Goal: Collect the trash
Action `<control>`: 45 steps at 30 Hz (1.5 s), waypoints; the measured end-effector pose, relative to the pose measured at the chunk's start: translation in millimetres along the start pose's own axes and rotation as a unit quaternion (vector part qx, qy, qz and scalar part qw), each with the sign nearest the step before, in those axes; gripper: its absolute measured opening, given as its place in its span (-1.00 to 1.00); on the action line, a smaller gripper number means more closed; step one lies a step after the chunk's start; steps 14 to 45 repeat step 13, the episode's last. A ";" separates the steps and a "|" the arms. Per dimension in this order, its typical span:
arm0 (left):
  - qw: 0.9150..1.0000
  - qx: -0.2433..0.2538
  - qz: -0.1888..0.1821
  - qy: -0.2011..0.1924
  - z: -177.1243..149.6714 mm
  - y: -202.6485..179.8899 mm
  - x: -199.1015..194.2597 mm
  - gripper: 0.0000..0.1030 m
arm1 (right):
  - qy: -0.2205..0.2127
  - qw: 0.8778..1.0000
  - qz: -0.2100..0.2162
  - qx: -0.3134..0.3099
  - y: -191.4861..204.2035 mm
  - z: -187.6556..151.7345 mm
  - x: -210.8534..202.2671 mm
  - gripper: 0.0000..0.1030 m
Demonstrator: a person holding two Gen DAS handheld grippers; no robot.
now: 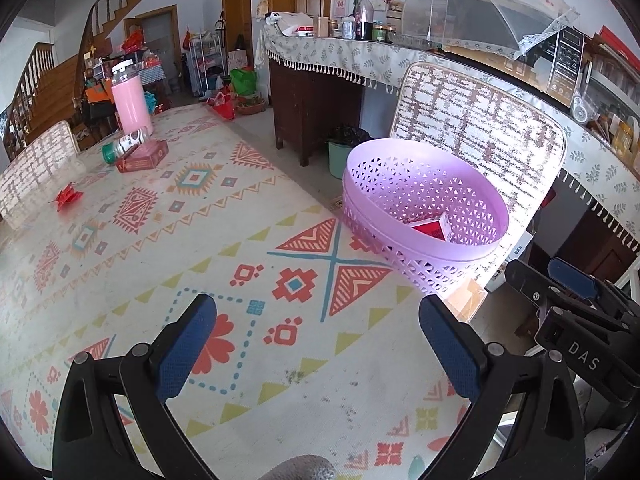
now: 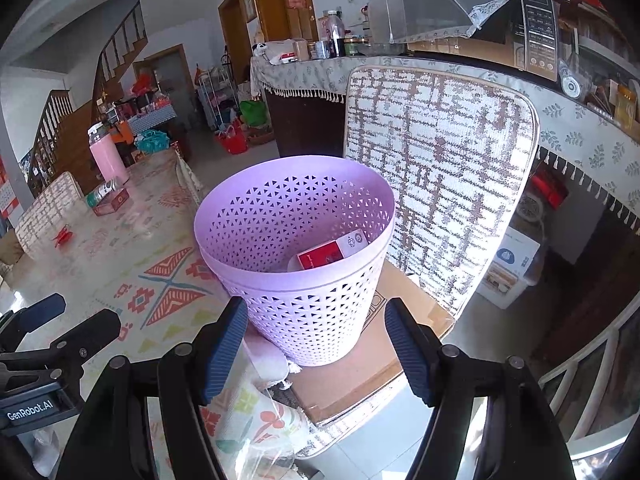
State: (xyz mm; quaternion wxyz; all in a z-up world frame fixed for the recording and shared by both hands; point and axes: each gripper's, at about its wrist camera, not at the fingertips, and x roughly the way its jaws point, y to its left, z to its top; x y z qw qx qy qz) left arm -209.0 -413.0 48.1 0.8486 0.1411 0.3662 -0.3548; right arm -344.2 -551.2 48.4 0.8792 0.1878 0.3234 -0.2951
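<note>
While hovering empty over the near edge of the surface (image 1: 120, 272), left claw (image 1: 316, 350) and right claw (image 2: 316, 350) both gaping wide. Beyond, lavender basket (image 2: 312, 308) off the right edge, box already inside. Farther, red wrapper (image 1: 66, 198) near the far-left edge, nearer the left claw.

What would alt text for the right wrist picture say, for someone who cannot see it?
A lilac perforated plastic wastebasket, holding a red and white carton, stands on a flat cardboard box on a woven chair. The open right tool points at it, empty, beside a patterned tablecloth.
</note>
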 end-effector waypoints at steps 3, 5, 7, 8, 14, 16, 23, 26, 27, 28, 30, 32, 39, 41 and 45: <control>1.000 0.004 -0.003 -0.002 3.4 -4.0 1.3 0.95 | -0.001 1.000 -0.001 0.002 -1.6 1.5 1.0 0.46; 1.000 0.006 -0.006 -0.003 4.9 -6.1 1.9 0.95 | 0.001 1.000 -0.003 0.002 -2.5 2.6 2.1 0.46; 1.000 0.007 -0.006 -0.004 6.0 -7.7 2.5 0.95 | 0.002 1.000 -0.004 0.003 -3.6 2.9 3.1 0.46; 1.000 0.008 -0.005 -0.006 6.6 -8.5 2.5 0.95 | 0.002 1.000 -0.004 0.003 -3.7 3.2 3.3 0.46; 1.000 0.008 -0.006 -0.010 8.4 -8.3 0.0 0.95 | 0.003 1.000 -0.007 0.007 -4.1 3.5 1.7 0.46; 1.000 0.008 -0.006 -0.010 8.4 -8.3 0.0 0.95 | 0.003 1.000 -0.007 0.007 -4.1 3.5 1.7 0.46; 1.000 0.008 -0.006 -0.010 8.4 -8.3 0.0 0.95 | 0.003 1.000 -0.007 0.007 -4.1 3.5 1.7 0.46; 1.000 0.008 -0.006 -0.010 8.4 -8.3 0.0 0.95 | 0.003 1.000 -0.007 0.007 -4.1 3.5 1.7 0.46; 1.000 0.008 -0.006 -0.010 8.4 -8.3 0.0 0.95 | 0.003 1.000 -0.007 0.007 -4.1 3.5 1.7 0.46; 1.000 0.008 -0.006 -0.010 8.4 -8.3 0.0 0.95 | 0.003 1.000 -0.007 0.007 -4.1 3.5 1.7 0.46; 1.000 0.008 -0.006 -0.010 8.4 -8.3 0.0 0.95 | 0.003 1.000 -0.007 0.007 -4.1 3.5 1.7 0.46; 1.000 0.008 -0.006 -0.010 8.4 -8.3 0.0 0.95 | 0.003 1.000 -0.007 0.007 -4.1 3.5 1.7 0.46; 1.000 0.008 -0.006 -0.010 8.4 -8.3 0.0 0.95 | 0.003 1.000 -0.007 0.007 -4.1 3.5 1.7 0.46; 1.000 0.008 -0.006 -0.010 8.4 -8.3 0.0 0.95 | 0.003 1.000 -0.007 0.007 -4.1 3.5 1.7 0.46; 1.000 0.008 -0.006 -0.010 8.4 -8.3 0.0 0.95 | 0.003 1.000 -0.007 0.007 -4.1 3.5 1.7 0.46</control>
